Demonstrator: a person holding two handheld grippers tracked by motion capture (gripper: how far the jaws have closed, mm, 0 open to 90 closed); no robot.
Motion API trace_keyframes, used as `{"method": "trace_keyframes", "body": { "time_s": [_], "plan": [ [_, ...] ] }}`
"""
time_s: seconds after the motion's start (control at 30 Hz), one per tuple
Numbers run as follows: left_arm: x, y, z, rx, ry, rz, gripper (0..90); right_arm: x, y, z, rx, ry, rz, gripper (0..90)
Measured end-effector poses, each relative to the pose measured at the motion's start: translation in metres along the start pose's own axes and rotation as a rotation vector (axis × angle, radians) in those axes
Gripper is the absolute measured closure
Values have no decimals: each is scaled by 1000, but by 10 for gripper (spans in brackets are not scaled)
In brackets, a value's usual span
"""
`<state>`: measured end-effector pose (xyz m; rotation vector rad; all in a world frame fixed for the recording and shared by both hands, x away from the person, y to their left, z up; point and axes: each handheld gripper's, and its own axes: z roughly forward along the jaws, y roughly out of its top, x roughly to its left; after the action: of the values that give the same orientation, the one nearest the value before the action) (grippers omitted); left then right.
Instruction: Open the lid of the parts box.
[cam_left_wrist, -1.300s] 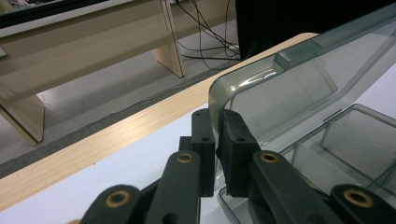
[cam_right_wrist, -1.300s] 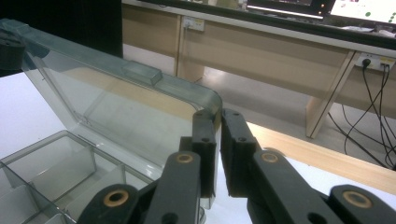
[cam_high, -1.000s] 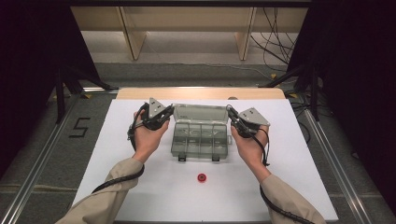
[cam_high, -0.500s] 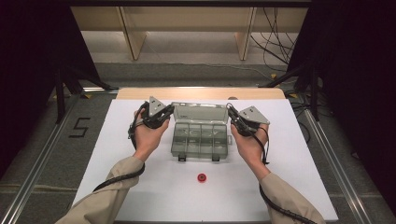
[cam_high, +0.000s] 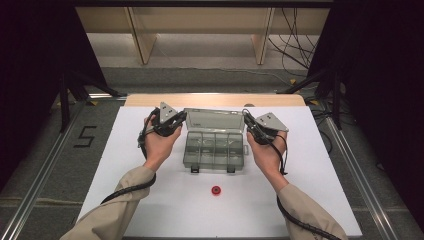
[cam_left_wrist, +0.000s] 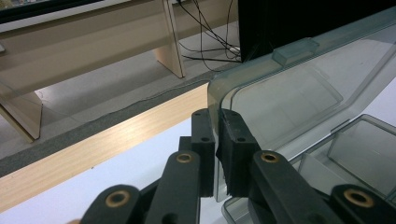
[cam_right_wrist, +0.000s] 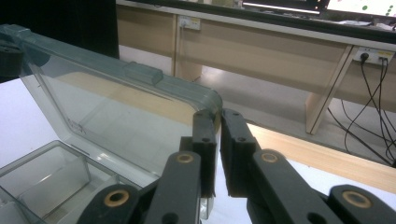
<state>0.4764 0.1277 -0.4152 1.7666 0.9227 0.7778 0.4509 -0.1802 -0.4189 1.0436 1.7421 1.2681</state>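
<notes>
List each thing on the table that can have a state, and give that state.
Clear compartment box: open, compartments look empty.
Box lid: raised, pinched at both side edges.
Left gripper: shut on the lid's edge.
Right gripper: shut on the lid's opposite edge.
Red ring: lying loose on the white table, in front of the box.

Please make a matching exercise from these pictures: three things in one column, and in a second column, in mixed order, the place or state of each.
Things:
1. clear grey plastic compartment box
2. small red round piece
3. left gripper

Places or states:
A. lies alone on the white table, near the person
B. shut on the lid's left corner
C. stands open, compartments showing

Pairs: 1-C, 2-A, 3-B
</notes>
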Motion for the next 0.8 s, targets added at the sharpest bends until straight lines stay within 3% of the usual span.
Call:
{"method": "trace_keyframes", "body": {
  "time_s": [0.8],
  "plan": [
    [3,1,4,1,-1,-9,845,-2,2,4,-1,-9,6,853]
  ]
}}
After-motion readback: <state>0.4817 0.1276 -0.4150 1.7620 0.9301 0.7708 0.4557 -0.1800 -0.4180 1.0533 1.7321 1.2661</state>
